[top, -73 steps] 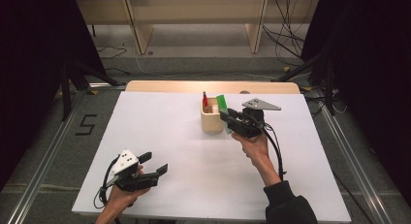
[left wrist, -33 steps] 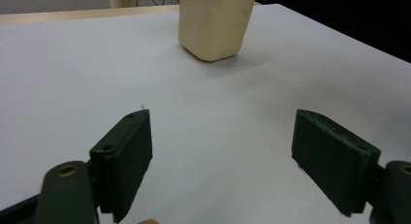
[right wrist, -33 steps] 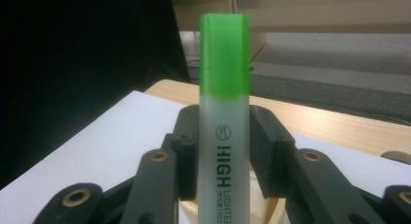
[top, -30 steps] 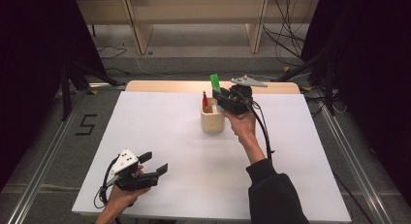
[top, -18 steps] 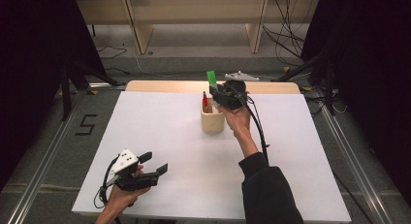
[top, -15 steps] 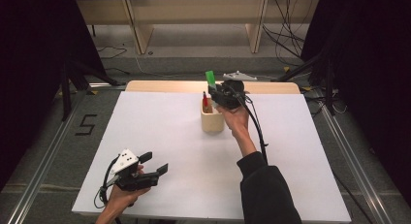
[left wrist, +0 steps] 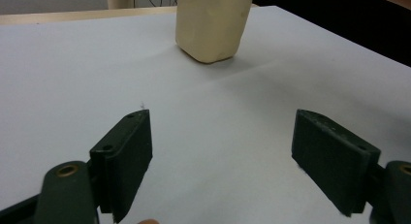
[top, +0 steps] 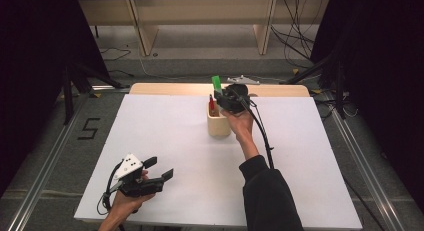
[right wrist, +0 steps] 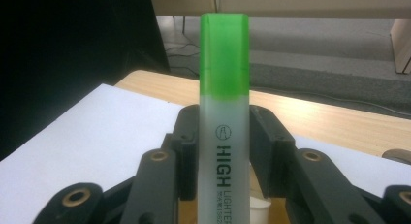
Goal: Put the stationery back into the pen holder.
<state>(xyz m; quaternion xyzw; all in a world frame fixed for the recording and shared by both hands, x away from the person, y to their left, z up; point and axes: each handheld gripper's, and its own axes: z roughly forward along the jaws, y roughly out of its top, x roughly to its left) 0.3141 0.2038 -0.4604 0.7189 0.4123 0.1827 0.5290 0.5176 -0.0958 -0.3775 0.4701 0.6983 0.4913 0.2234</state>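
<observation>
Jaws of right gripper (right wrist: 224,151) tight on upright highlighter (right wrist: 224,103); left gripper (left wrist: 220,151) wide, empty.

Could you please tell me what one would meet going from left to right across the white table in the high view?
Left gripper, open above the near left of the table → cream holder with a red pen in it → right gripper, holding a green highlighter upright just over the holder.

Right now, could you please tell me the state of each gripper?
Left gripper: open, holding nothing, low over the white table.
Right gripper: shut on the green highlighter, upright above the beige holder.
</observation>
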